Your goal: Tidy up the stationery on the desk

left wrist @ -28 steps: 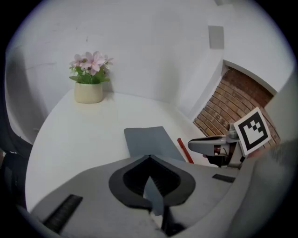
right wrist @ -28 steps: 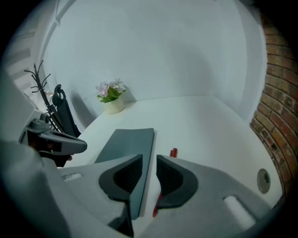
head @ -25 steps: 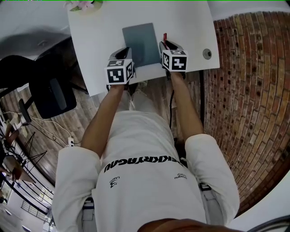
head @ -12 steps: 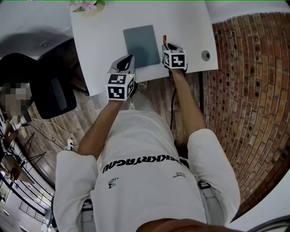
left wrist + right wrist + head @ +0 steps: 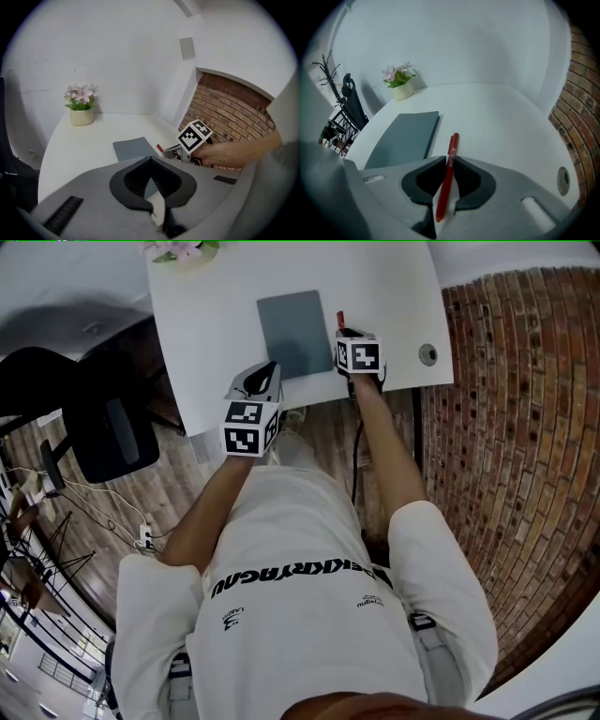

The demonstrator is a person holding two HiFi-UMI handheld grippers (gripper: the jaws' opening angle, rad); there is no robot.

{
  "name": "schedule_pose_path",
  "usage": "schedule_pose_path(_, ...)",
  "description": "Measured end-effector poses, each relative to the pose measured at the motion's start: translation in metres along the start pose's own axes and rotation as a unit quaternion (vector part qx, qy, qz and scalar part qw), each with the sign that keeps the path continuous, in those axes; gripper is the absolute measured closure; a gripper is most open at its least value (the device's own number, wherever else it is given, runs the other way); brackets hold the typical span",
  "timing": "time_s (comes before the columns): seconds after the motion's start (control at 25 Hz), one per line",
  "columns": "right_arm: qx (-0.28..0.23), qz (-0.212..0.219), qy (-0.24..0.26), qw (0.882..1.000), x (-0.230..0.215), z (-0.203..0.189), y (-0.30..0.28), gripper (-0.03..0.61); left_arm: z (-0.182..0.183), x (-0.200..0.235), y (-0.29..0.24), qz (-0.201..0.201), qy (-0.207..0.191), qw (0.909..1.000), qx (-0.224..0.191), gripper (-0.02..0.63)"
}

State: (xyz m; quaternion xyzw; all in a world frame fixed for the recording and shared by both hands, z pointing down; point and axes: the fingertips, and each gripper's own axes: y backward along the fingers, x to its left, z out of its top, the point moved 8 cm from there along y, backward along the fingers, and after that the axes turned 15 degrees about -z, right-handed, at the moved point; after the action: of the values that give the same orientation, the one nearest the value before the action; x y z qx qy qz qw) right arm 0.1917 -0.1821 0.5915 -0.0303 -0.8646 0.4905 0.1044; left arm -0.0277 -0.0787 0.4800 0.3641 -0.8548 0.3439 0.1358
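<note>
On the desk's [image 5: 497, 122] near edge, right gripper [image 5: 449, 160] is tipped down, jaws just been closing, now pinching the red pen [image 5: 453, 143] that lies flat btwn them, prob to lift it clean. Left gripper [image 5: 150, 159] is clamped on nothing, off the edge, guessing to stay out of the way. Notebook [image 5: 405, 136] sits just beside the pen at 10 o'clock and could get bumped. Grommet [image 5: 563, 178] at 3, well apart. Flower pot [image 5: 401, 89] far back at 11.

We see a small cream pot of pink flowers [image 5: 82, 110] standing near the white wall [image 5: 117, 56], a black office chair [image 5: 103, 427] on the wood-plank floor [image 5: 178, 493], and a red brick wall [image 5: 525, 474] on the other side.
</note>
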Motion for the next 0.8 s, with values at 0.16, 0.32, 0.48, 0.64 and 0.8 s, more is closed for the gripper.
schedule_pose_path(0.16,0.004,0.010,-0.008,1.000,0.000,0.002,-0.001,0.529,0.000,-0.002,0.002,-0.004,0.002,1.0000,-0.001,0.615)
schedule_pose_path(0.32,0.000,0.028,-0.038,0.999,-0.001,0.004,0.000,0.531,-0.001,-0.003,0.003,-0.006,0.002,1.0000,-0.001,0.615)
schedule_pose_path(0.48,0.000,0.050,-0.065,0.997,0.004,0.010,0.000,0.531,-0.001,-0.003,0.004,-0.007,0.002,1.0000,-0.002,0.615)
schedule_pose_path(0.64,0.007,0.060,-0.085,0.995,0.009,0.014,-0.006,0.529,-0.001,-0.002,0.004,-0.005,0.003,1.0000,-0.003,0.616)
schedule_pose_path(0.8,0.010,0.063,-0.083,0.994,0.013,0.018,-0.011,0.529,-0.002,-0.001,0.005,-0.004,0.005,1.0000,-0.001,0.616)
